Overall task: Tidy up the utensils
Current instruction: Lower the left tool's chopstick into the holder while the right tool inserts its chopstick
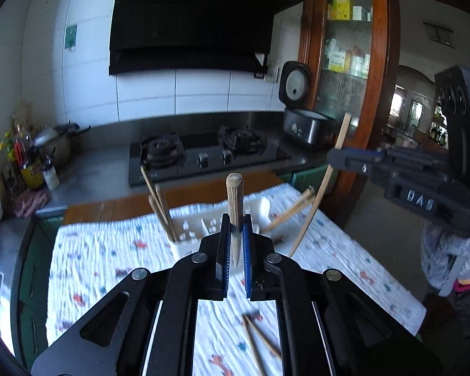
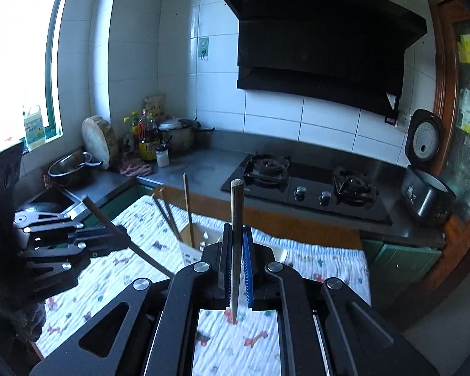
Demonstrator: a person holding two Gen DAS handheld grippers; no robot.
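My left gripper [image 1: 235, 235] is shut on a wooden chopstick [image 1: 234, 200] that stands upright between its blue pads, just in front of the white utensil holder [image 1: 191, 238]. The holder stands on the patterned cloth [image 1: 109, 263] and has several chopsticks [image 1: 159, 210] in its left compartment. My right gripper [image 2: 235, 244] is shut on another chopstick [image 2: 236, 219], also upright, above the cloth [image 2: 235, 344] near the holder [image 2: 191, 250]. In the left wrist view the right gripper [image 1: 335, 156] shows at the right with its long chopstick [image 1: 319, 194] slanting down. The left gripper [image 2: 122, 235] shows at the left of the right wrist view.
Two loose chopsticks [image 1: 260, 338] lie on the cloth near me, and two more [image 1: 291, 210] lean at the holder's right. Behind the table are a gas stove [image 1: 203, 153], a rice cooker [image 1: 304, 122] and bottles [image 1: 25, 159] on the counter. A sink [image 2: 47, 203] is at the left.
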